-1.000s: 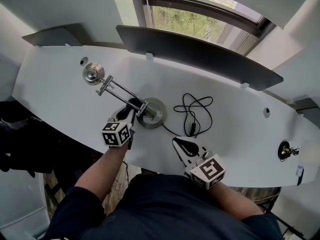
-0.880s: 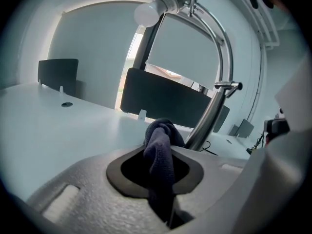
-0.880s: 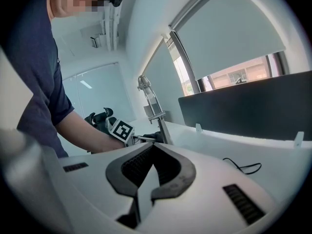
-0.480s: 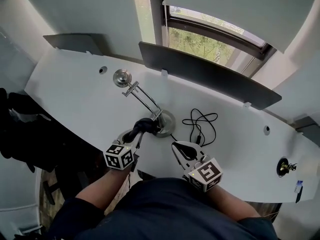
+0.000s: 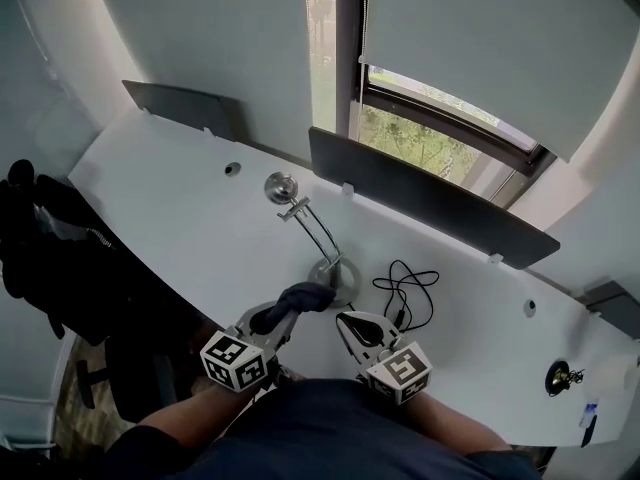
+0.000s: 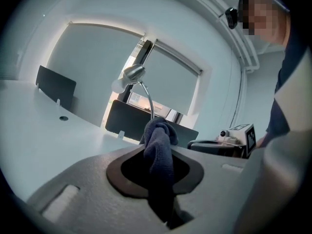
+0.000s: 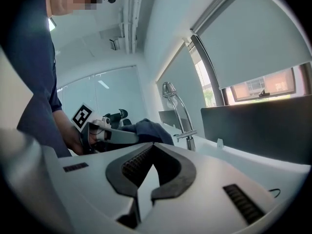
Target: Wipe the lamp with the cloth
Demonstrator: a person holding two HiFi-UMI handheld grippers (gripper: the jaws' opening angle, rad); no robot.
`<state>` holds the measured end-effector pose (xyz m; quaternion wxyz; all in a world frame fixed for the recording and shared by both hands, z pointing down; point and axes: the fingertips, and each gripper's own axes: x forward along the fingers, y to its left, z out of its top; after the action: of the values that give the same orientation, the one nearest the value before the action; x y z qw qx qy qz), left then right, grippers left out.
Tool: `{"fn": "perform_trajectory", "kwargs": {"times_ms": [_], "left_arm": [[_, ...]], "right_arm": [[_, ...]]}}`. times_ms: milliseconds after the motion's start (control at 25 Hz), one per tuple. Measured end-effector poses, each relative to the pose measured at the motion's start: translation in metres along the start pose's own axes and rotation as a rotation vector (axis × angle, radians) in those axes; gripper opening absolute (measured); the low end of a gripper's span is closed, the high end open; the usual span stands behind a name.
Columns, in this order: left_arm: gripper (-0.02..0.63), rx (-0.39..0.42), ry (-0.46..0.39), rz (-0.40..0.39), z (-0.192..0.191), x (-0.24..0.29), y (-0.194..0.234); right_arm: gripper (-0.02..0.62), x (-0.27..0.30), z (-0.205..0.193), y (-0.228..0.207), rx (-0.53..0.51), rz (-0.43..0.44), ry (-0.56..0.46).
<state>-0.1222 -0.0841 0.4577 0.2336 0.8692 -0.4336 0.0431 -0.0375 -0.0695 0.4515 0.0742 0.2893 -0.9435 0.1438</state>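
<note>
The metal desk lamp point(image 5: 318, 233) stands on the white desk point(image 5: 160, 218), its round base point(image 5: 337, 275) near the front edge and its head point(image 5: 280, 186) leaning back left. My left gripper point(image 5: 278, 318) is shut on a dark blue cloth point(image 5: 302, 297), which is bunched just in front of the base. From the left gripper view the cloth point(image 6: 159, 138) rises out of the jaws, with the lamp point(image 6: 132, 75) behind it. My right gripper point(image 5: 358, 328) hovers beside it, shut with nothing in it point(image 7: 152, 144), and its view shows the lamp point(image 7: 178, 108) and the cloth point(image 7: 148, 128).
A black cable point(image 5: 405, 293) lies coiled right of the lamp base. Dark divider panels point(image 5: 430, 203) stand along the desk's back edge under the window. A dark chair point(image 5: 45, 243) is at the left. A small dark object point(image 5: 558, 377) sits far right.
Both grippers have drawn back toward my body. The left one, still holding the cloth, has come off the lamp's arm to just in front of the base. The head view has tilted up.
</note>
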Motion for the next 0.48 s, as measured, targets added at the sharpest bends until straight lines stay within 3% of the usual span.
{"fn": "perform_trajectory", "kwargs": {"times_ms": [480], "left_arm": [[0.058,0.076,-0.108,-0.031,0.037,-0.028,-0.035]], "right_arm": [[0.009,0.012,0.010,0.018,-0.048,0.061,-0.017]]}}
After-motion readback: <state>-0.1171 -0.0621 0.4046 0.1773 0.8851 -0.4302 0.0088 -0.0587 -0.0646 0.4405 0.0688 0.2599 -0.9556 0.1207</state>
